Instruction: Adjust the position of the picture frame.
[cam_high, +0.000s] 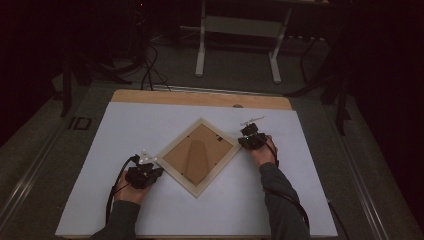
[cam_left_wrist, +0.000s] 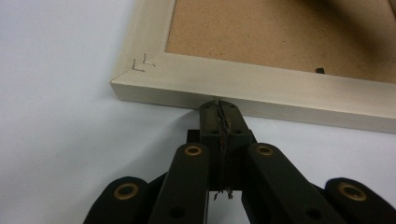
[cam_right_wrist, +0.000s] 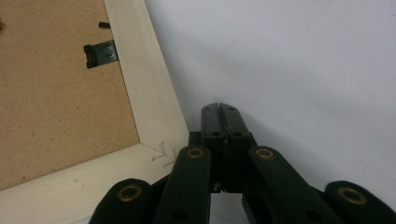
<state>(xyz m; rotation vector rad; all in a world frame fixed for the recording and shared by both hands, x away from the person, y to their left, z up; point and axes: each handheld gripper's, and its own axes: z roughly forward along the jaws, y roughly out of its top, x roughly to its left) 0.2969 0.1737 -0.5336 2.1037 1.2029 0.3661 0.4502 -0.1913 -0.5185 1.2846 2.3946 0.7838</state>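
A: Object under work: a picture frame (cam_high: 199, 154), pale wood border, brown fibreboard back facing up. It lies flat on the white sheet (cam_high: 150, 125) that covers the table (cam_high: 200, 98), turned so its corners point like a diamond in the high view, roughly at the middle of the sheet.

B: Details on the back?

A: A small metal clip (cam_right_wrist: 100, 53) sits on the backing board at the inner edge of the border, seen in the right gripper view. Mitred corner joints with thin staples show in both gripper views.

B: Left tongs?

A: The left tongs (cam_left_wrist: 219, 109) are closed, jaws pressed together with nothing between them. Their tip sits against the outer side of the frame's border, near a corner; in the high view that places the left tongs (cam_high: 156, 171) at the frame's lower-left edge. The left hand (cam_high: 131, 191) holds the tool low over the sheet.

B: Right tongs?

A: The right tongs (cam_right_wrist: 221, 112) are also closed and empty. They lie just beside the frame's outer edge near another corner; whether the tip touches the wood, I cannot tell. In the high view the right tongs (cam_high: 244, 141) are at the frame's right corner, the right hand (cam_high: 264, 152) behind them.

B: Surroundings?

A: Dark floor, cables, and a white stand (cam_high: 240, 30) beyond the table's far edge.
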